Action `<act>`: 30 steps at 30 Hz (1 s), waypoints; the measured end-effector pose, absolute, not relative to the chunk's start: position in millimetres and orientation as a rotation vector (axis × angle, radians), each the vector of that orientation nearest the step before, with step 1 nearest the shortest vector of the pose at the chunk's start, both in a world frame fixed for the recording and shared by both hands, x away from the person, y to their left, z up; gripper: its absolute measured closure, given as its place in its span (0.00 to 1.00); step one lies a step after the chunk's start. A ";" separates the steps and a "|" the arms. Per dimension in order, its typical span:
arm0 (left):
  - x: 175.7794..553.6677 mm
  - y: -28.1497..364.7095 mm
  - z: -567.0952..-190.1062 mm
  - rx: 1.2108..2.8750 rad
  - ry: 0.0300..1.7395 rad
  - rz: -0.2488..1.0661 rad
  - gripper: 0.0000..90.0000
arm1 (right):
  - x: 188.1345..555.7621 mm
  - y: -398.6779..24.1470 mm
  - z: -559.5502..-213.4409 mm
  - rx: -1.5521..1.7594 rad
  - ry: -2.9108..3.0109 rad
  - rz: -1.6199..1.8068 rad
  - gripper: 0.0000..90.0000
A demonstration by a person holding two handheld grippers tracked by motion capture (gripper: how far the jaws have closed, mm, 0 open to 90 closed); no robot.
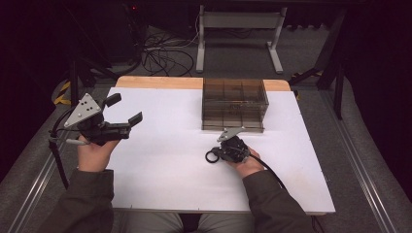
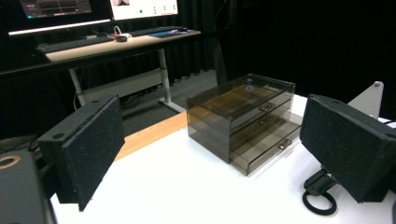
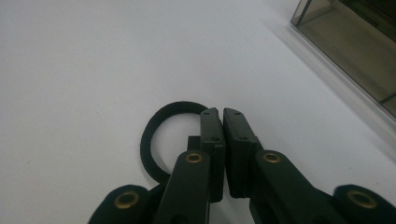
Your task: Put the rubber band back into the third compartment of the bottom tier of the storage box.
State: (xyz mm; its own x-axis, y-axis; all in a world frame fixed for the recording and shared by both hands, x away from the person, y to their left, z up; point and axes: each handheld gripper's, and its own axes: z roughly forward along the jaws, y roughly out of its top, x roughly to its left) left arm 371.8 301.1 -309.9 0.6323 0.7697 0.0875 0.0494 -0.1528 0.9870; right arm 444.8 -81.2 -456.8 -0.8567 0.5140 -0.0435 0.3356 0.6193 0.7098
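A black ring [image 1: 211, 157] lies on the white tabletop [image 1: 160, 165] in front of a smoky clear drawer box [image 1: 234, 104]. My right gripper [image 1: 217, 154] points left, low over the table, and is shut on the ring's right side. In the right gripper view the jaws meet at the right gripper's tips [image 3: 220, 112]; the ring [image 3: 152, 128] curves out to their left, its pinched part hidden. My left gripper [image 1: 125, 108] is held above the table's left part, open and holding nothing. Past the left gripper's tips [image 2: 210, 116] show the box [image 2: 243, 112] and the ring [image 2: 320, 203].
The drawer box has three drawers with small handles, and its bottom drawer [image 2: 266, 147] stands slightly out. A corner of the box [image 3: 355, 42] is close on the right in the right gripper view. A desk frame [image 1: 240, 29] and cables are on the floor beyond the table.
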 end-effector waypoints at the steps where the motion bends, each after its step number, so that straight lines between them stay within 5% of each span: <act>1: 371.8 301.3 -309.9 1.619 0.691 0.726 0.08 | 445.3 -81.2 -456.7 0.692 2.603 1.066 0.98; 30: 371.1 300.4 -309.4 1.624 0.690 0.731 0.08 | 465.6 -92.7 -447.1 0.749 2.480 1.090 0.98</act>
State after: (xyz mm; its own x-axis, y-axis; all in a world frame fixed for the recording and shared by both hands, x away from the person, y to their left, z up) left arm 371.1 300.4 -309.4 0.6308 0.7703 0.0935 0.0480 -0.1590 0.9861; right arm 465.6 -92.7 -447.1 -0.8076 0.5835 -0.0852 0.3317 0.5690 0.7525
